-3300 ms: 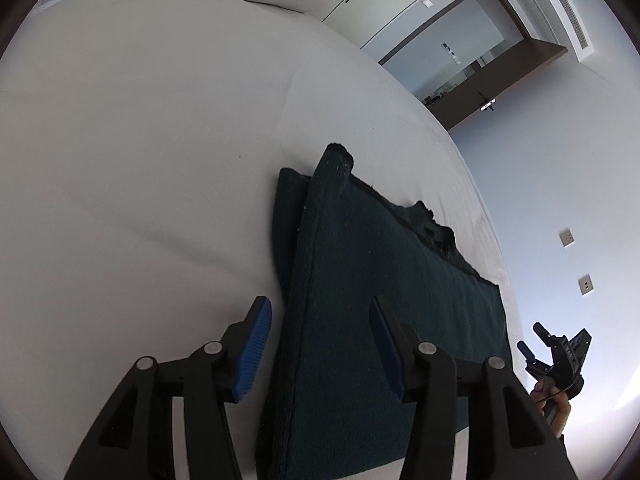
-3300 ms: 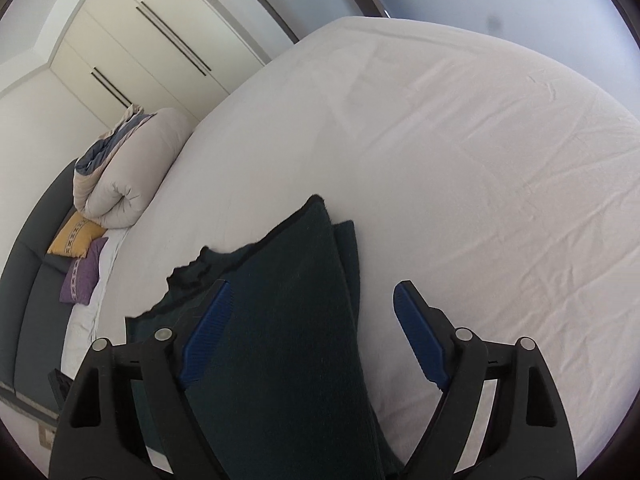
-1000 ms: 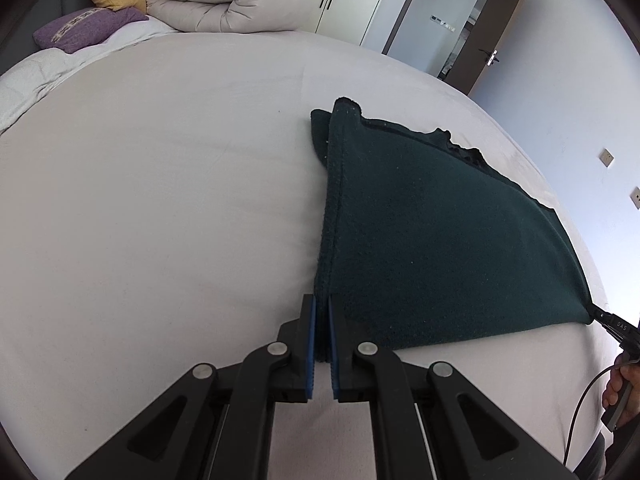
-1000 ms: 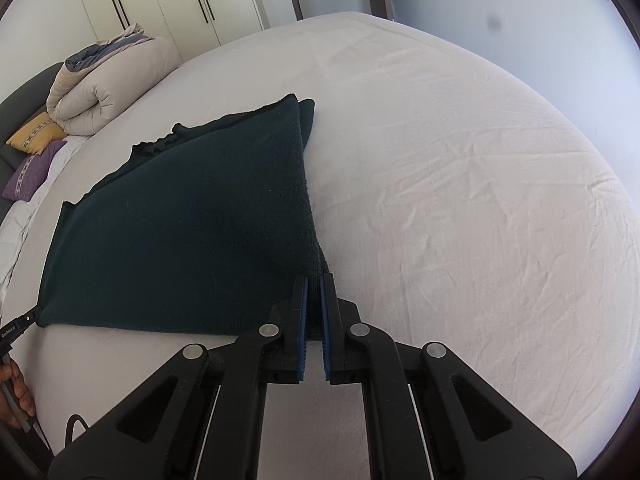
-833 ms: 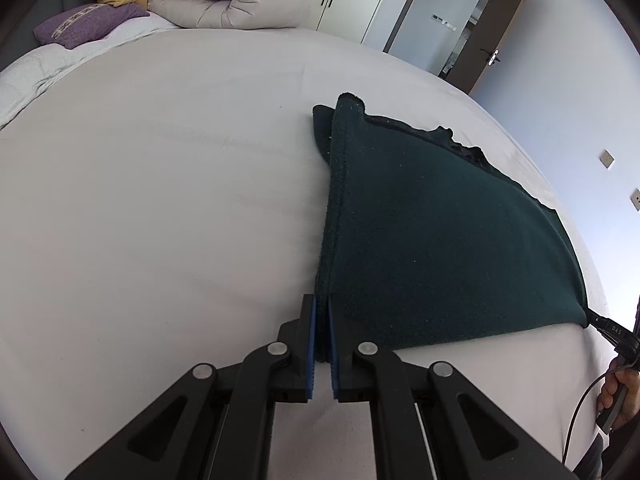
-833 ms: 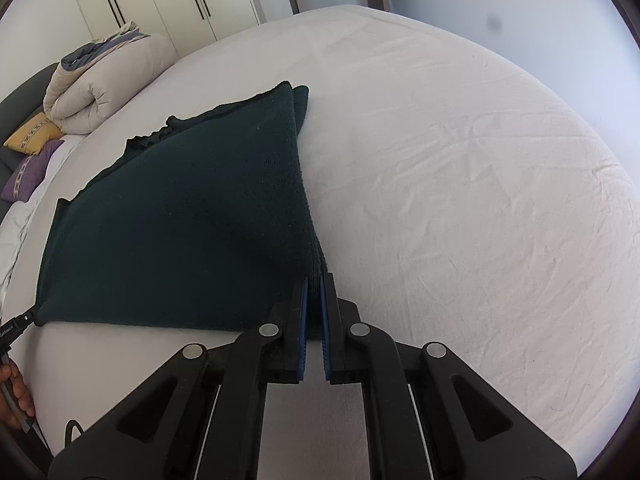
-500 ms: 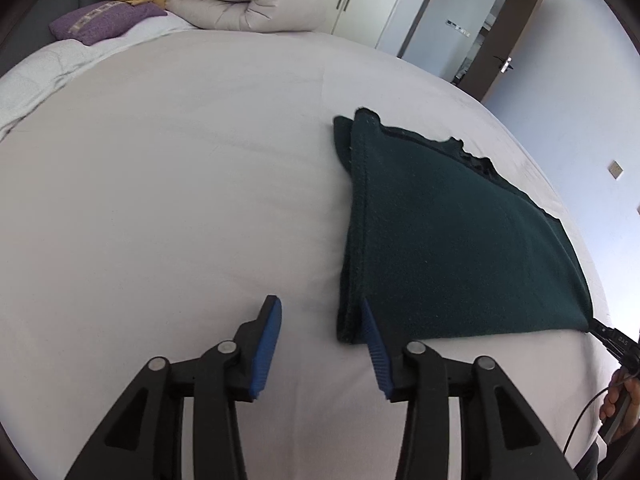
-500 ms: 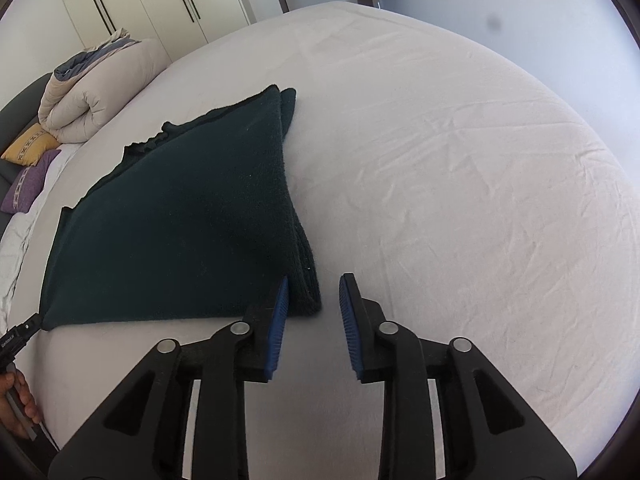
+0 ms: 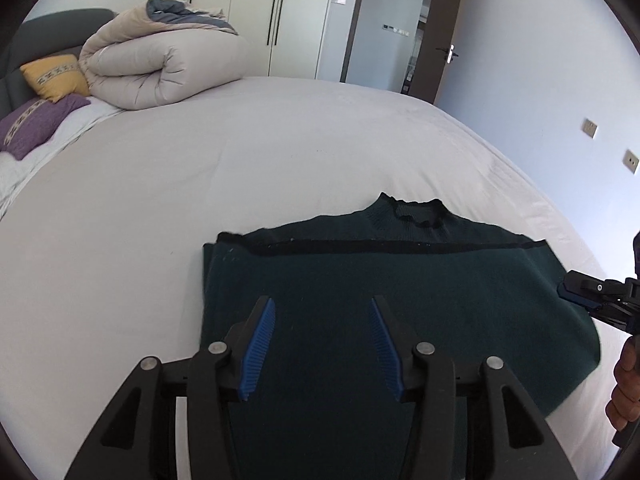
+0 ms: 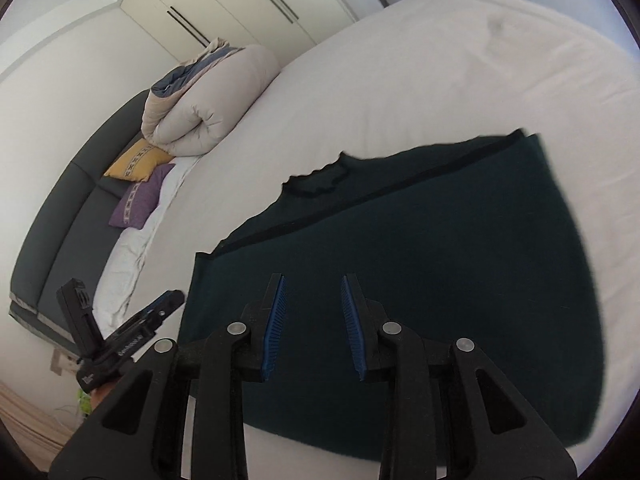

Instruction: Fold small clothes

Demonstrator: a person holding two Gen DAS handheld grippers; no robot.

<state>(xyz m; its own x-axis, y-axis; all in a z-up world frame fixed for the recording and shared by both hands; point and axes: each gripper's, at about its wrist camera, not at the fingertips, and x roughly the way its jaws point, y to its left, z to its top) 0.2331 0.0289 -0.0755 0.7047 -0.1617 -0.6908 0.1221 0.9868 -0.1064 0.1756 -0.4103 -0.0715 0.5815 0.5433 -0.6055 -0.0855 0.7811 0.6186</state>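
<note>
A dark green sweater (image 9: 400, 300) is laid flat on the white bed sheet (image 9: 160, 200), folded over on itself, with its ribbed collar (image 9: 416, 214) at the far edge, away from both cameras. A dark seam line is seen running across the fabric just below that collar. Seen from the right wrist, the same sweater (image 10: 440, 260) is spread across the near part of the bed, its right-hand edge blurred.

The left gripper (image 9: 322, 346) is held above the near half of the sweater, its blue-padded jaws parted to a moderate gap. Those jaws have just been opening, and nothing is clamped between them; only the cloth lying on the bed below is seen through the gap. The right gripper (image 10: 313, 326) is also held over the sweater, its jaws parted more narrowly, with no fabric pinched between the pads. It has likewise just been opening.

Each gripper is caught by the other camera: the right one at the right edge of the left wrist view, just at the sweater's side edge, with a hand (image 9: 624, 380) wrapped on its handle; the left one at the lower left of the right wrist view, beside the sweater's left edge.

At the head of the bed a rolled beige duvet (image 9: 160, 64) is piled, with a yellow cushion (image 9: 54, 76) and a purple cushion (image 9: 34, 128) beside it.
</note>
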